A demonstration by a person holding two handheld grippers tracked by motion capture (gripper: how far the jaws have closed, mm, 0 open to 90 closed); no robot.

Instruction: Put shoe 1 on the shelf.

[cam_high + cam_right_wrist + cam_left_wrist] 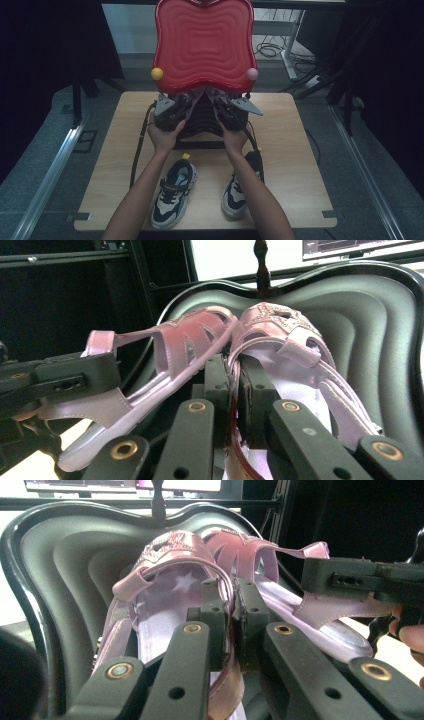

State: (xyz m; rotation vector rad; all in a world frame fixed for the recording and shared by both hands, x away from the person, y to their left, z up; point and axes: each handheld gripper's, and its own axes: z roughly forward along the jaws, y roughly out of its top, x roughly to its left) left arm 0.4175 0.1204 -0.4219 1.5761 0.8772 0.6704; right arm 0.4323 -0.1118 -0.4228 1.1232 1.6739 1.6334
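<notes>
Left gripper (232,625) clamps our pink strappy sandal's (165,590) side edge; right gripper (231,390) pinches the second pink sandal (295,355) likewise — both lie toes-forward, side by side, against the black ribbed case (60,555) under its raised red lid (204,42), each nearest its own hand.

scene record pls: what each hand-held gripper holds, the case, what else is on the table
left hand-held gripper: shut on the side edge of one pink strappy sandal
right hand-held gripper: shut on the side edge of the second pink sandal
sandals: toes meeting inside the open case
case: red ribbed shell lid upright, dark ribbed lining
table: light wooden tabletop, pair of navy-and-white sneakers at the near edge
</notes>
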